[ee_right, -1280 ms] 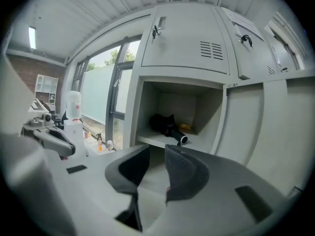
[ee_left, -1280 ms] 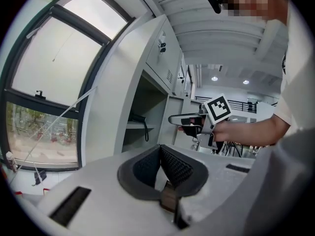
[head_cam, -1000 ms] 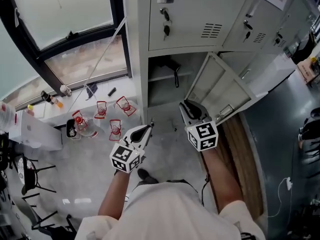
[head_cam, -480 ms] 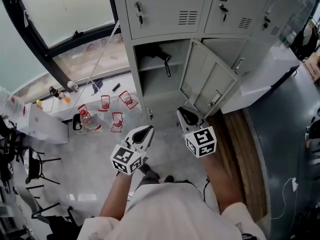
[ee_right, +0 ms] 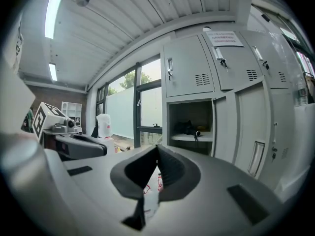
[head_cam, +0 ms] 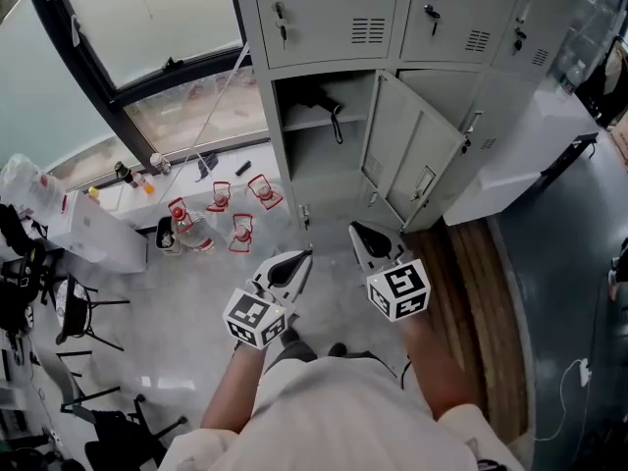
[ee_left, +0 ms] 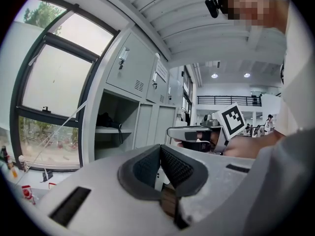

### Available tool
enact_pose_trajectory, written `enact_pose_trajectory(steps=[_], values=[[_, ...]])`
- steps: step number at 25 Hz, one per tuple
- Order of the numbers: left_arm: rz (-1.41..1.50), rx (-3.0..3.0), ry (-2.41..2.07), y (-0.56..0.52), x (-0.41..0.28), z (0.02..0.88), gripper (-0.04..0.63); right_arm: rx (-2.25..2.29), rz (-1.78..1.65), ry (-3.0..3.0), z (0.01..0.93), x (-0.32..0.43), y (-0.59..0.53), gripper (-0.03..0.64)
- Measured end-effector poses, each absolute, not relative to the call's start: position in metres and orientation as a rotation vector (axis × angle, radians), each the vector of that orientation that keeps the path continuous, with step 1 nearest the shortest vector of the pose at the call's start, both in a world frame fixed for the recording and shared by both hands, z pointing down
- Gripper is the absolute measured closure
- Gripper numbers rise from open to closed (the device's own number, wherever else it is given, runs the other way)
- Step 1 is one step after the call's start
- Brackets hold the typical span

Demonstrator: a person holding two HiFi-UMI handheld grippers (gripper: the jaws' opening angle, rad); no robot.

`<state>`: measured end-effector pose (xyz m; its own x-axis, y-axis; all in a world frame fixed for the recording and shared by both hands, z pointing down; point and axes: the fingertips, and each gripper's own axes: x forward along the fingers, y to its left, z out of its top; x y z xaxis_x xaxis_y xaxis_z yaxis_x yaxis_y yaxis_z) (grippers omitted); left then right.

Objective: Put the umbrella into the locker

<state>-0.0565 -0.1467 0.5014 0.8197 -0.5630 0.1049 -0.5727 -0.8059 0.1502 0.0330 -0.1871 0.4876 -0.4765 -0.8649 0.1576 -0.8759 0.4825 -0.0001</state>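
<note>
Backed off from the locker (head_cam: 279, 155), the left hand-held gripper (head_cam: 297, 260) and right hand-held gripper (head_cam: 359, 234) are closed, holding nothing. The umbrella (head_cam: 316, 99) lies inside, ahead; its hanging strap (head_cam: 337, 126) may catch when the door (head_cam: 412, 160) closes.

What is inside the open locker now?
A dark umbrella lies on the shelf of the open locker, its strap hanging over the edge. Below the shelf nothing shows; the shadowed back cannot be made out.

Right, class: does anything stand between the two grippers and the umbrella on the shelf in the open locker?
Nothing visible does. The umbrella lies on the locker's shelf, the door stands swung aside to its right, and only bare floor lies between it and the left gripper and right gripper.
</note>
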Motion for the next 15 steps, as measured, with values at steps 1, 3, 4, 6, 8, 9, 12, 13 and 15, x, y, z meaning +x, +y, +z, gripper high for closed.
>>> enact_pose_trajectory(steps=[1, 3, 4, 6, 8, 9, 12, 13, 15], values=[[0.076, 2.831, -0.894, -0.147, -0.060, 0.499, 0.591, 1.532, 0.125, -2.591, 0.487, 0.031, -0.185, 0.611], [0.065, 2.836, -0.899, -0.148, -0.068, 0.497, 0.591, 1.541, 0.131, -2.591, 0.487, 0.025, -0.183, 0.611], [0.059, 2.838, -0.900, -0.149, -0.073, 0.496, 0.591, 1.545, 0.134, -2.586, 0.489, 0.022, -0.183, 0.611], [0.048, 2.848, -0.895, -0.154, -0.082, 0.493, 0.591, 1.556, 0.131, -2.572, 0.490, 0.017, -0.183, 0.611], [0.036, 2.857, -0.881, -0.160, -0.092, 0.488, 0.591, 1.576, 0.124, -2.557, 0.487, 0.011, -0.185, 0.611], [0.030, 2.859, -0.870, -0.162, -0.098, 0.485, 0.591, 1.588, 0.125, -2.552, 0.485, 0.009, -0.184, 0.611], [0.017, 2.871, -0.840, -0.168, -0.112, 0.476, 0.591, 1.630, 0.123, -2.534, 0.477, 0.008, -0.185, 0.611], [0.015, 2.877, -0.836, -0.171, -0.115, 0.474, 0.591, 1.641, 0.121, -2.525, 0.475, 0.009, -0.186, 0.611], [0.010, 2.879, -0.833, -0.176, -0.122, 0.474, 0.591, 1.659, 0.122, -2.510, 0.474, 0.010, -0.187, 0.611]])
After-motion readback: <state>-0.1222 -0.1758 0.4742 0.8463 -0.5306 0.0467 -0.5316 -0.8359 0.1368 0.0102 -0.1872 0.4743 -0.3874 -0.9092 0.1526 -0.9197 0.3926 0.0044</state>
